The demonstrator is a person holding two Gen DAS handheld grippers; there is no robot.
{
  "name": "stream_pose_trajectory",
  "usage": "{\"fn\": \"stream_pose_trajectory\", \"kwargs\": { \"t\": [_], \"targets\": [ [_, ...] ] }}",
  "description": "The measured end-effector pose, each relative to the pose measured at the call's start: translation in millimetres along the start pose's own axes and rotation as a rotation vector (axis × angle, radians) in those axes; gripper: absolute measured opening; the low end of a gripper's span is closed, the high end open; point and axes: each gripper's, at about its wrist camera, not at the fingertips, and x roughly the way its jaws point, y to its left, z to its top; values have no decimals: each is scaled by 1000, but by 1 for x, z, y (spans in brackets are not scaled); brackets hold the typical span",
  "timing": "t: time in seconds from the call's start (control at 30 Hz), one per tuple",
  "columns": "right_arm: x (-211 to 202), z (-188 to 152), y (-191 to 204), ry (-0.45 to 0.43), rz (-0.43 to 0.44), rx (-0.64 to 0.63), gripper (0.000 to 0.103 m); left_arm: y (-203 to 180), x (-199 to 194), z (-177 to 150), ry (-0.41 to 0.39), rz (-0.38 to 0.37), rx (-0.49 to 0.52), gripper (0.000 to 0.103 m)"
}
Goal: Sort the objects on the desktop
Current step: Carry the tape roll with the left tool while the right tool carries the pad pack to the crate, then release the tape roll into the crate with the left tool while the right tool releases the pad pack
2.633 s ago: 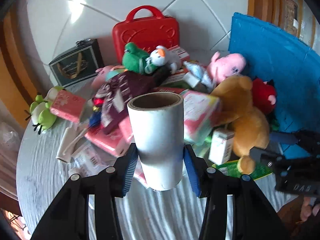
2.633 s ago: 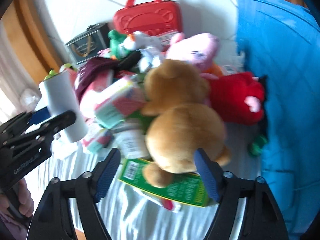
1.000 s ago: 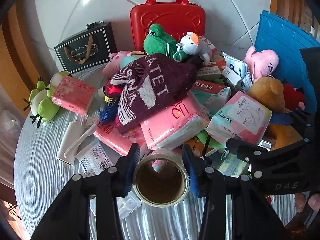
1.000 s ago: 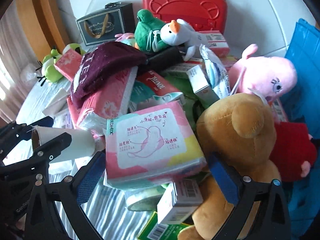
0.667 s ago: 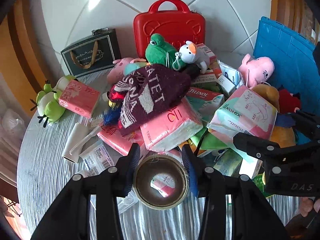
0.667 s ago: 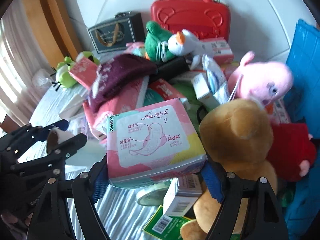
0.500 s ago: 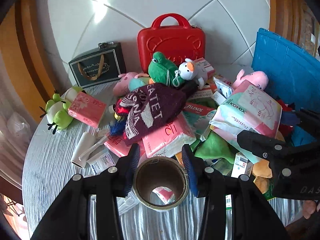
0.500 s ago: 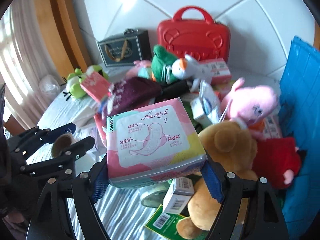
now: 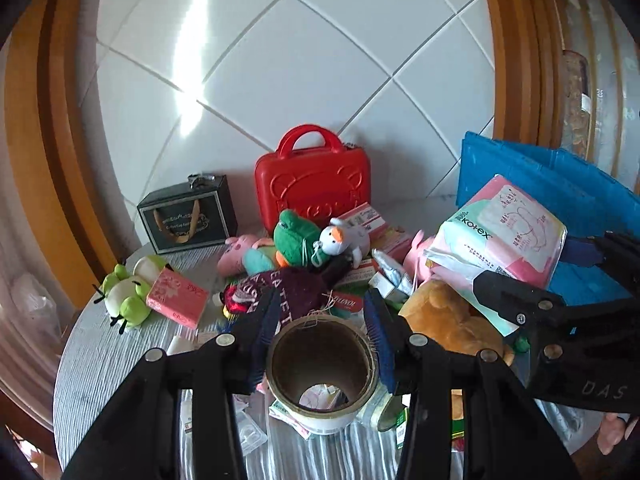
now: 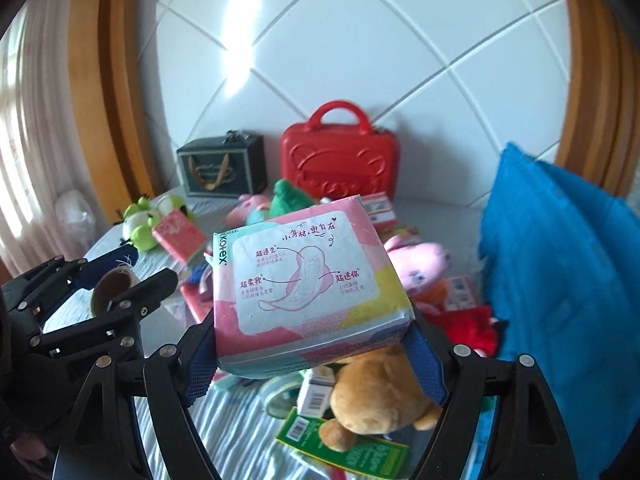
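Observation:
My left gripper (image 9: 322,334) is shut on a white cardboard tube (image 9: 322,376), held above the table with its open end toward the camera. My right gripper (image 10: 312,354) is shut on a pink Kotex pad pack (image 10: 306,284), lifted well above the pile; the pack also shows in the left wrist view (image 9: 500,236). The left gripper and tube show at the left of the right wrist view (image 10: 114,284). The pile of toys, boxes and packs lies below on the round grey table (image 9: 92,360).
A red toy case (image 9: 314,184) and a dark gift box (image 9: 186,218) stand at the back wall. A blue bin (image 10: 560,280) stands at the right. A brown plush bear (image 10: 372,396), pink pig (image 10: 420,268), green frog plush (image 9: 124,294) and maroon sock (image 9: 288,292) lie in the pile.
Both grippers have risen and tilted up, away from the pile. The right gripper closed on the pad pack and lifted it. The tube stayed in the left gripper.

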Motion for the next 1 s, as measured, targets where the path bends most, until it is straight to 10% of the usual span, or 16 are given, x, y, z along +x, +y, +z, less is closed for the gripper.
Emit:
{"fn": "stream_pose_trajectory", "kwargs": {
  "t": [0.37,0.7,1.0],
  "targets": [
    [-89,21,-71,-106,-174,59,81,-79,-36,58,-137,-130,48,43],
    [-156,22,-241,-145,-281,89,81,-248,-42,110,-216,-194,75,43],
    [-165,28,-408,-42,-263,50,81,-409,-19,144,-23,-175,100,43]
  ]
}}
